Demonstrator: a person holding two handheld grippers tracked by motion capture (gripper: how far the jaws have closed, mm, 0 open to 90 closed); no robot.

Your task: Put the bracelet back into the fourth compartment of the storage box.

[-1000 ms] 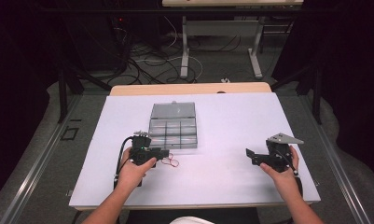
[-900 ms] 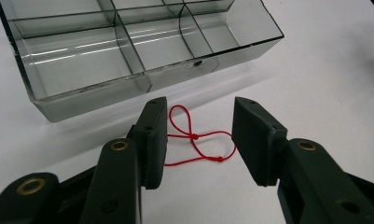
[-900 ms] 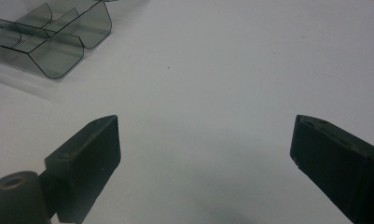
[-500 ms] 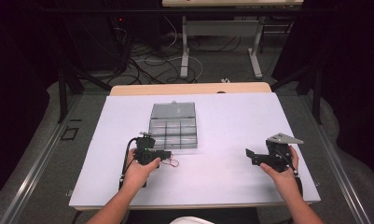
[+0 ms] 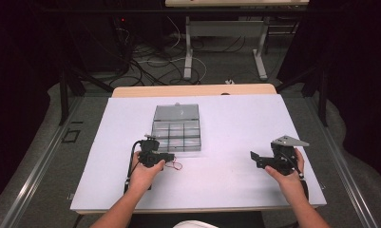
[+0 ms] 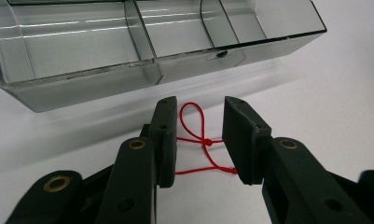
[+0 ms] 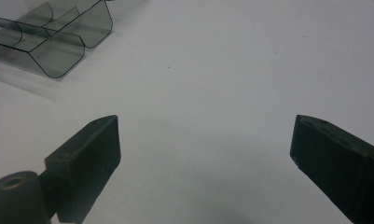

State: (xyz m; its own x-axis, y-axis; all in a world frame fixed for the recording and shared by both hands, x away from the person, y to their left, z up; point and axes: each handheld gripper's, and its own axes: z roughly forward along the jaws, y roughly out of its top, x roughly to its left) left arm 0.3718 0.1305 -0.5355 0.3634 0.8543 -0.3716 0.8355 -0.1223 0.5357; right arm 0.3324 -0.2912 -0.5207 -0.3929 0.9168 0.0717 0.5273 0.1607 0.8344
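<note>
The left gripper (image 6: 199, 140) sits low over the bench with its jaws partly spread, one on each side of a small red thread (image 6: 201, 140) that lies flat on the white surface just in front of the clear box (image 6: 82, 88). Nothing is pinched yet: a gap shows between each jaw and the thread, whose knotted middle lies between them while one loop reaches toward the box's front wall. Compared with a second ago, this gripper has slid from a spot well short of the box to one right beside its near edge, as the high view shows with the left gripper (image 5: 156, 156) now next to the thread (image 5: 176, 166). That suggests the approach is about done and the next step is probably to close the jaws on the thread and lift it, likely toward one of the box's open compartments. A thread this thin and limp may slip out unless the jaws meet squarely at bench level. The box (image 5: 176, 128) has its lid (image 5: 176, 112) folded back on the side away from the person, and its compartments look empty from here. Well to the right of the box, the right gripper (image 5: 258, 158) has stayed where it was, jaws wide apart over the bare bench (image 5: 235, 118), holding nothing.
</note>
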